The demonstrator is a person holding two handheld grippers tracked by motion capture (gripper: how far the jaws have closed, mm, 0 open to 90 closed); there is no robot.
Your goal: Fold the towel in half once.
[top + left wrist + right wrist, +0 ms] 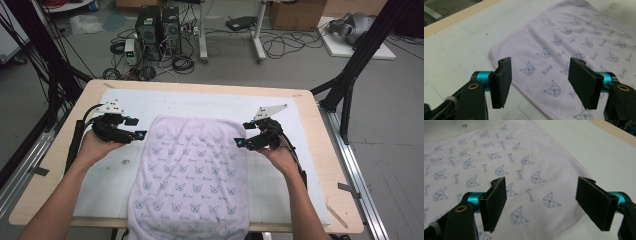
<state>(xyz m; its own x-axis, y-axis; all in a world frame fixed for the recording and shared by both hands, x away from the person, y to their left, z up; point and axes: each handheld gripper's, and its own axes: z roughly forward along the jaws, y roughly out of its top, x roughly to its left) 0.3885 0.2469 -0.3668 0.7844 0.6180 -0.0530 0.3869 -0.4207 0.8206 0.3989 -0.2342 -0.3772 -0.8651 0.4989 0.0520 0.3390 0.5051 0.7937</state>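
Note:
A pale lilac towel (pixel 192 172) printed with small cat faces lies flat on the white mat and hangs over the table's near edge. My left gripper (pixel 141 134) hovers at the towel's far left corner, jaws open, with nothing between its pads. In the left gripper view the left gripper (pixel 540 83) looks down on the towel (pixel 574 42) and its rounded corner. My right gripper (pixel 239 142) floats at the towel's right edge, also open and empty. The right gripper view has the right gripper (pixel 541 205) above the towel (pixel 499 165) and its stitched hem.
A white mat (pixel 215 102) covers most of the wooden table (pixel 320 130). Black frame posts (pixel 350 70) stand at both sides of the table. Computer towers (pixel 157 30), cables and boxes sit on the floor beyond the far edge.

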